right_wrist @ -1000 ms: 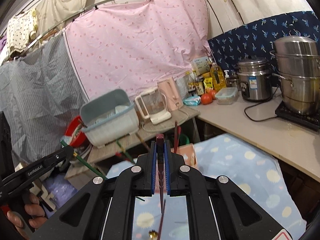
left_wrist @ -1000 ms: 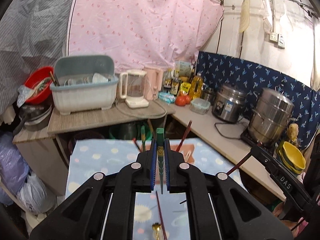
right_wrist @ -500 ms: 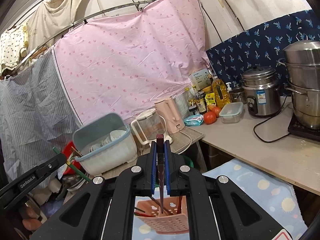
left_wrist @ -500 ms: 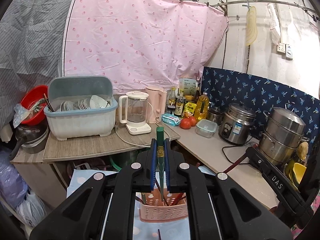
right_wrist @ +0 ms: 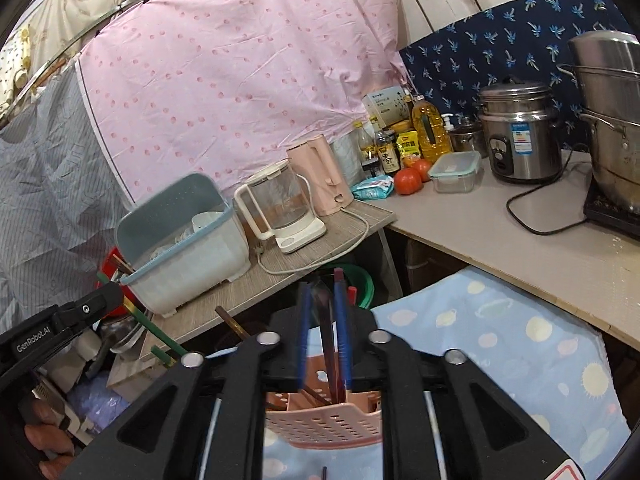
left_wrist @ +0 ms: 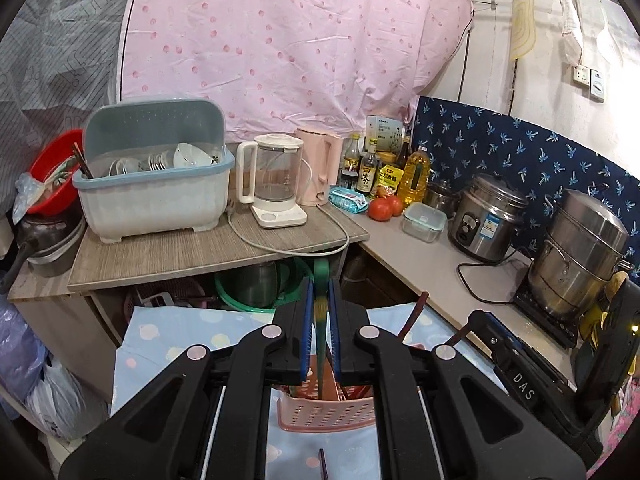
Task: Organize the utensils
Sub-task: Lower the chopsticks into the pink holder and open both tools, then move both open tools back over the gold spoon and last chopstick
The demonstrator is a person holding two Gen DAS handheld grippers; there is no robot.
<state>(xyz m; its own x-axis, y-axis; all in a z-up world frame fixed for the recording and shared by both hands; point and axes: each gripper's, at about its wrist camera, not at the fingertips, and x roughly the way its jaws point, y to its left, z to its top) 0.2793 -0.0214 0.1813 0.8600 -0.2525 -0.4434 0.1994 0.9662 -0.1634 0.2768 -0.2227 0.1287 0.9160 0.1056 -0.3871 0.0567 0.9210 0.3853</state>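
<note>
pink basket (left_wrist: 326,414) under both downward-tilted claws, left (left_wrist: 320,344), right (right_wrist: 323,344).

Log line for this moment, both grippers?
left gripper: shut on green chopstick | right gripper: opening, dark chopstick between jaws | above pink holder

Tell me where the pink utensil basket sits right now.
The pink utensil basket stands on the blue patterned cloth, low centre in both wrist views, just beyond both grippers' fingers.

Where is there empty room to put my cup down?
Bare patches: the blue tablecloth right of the pink utensil basket, and the pale counter before the rice cooker. Crowded: the wooden shelf with dish rack and kettle.
</note>
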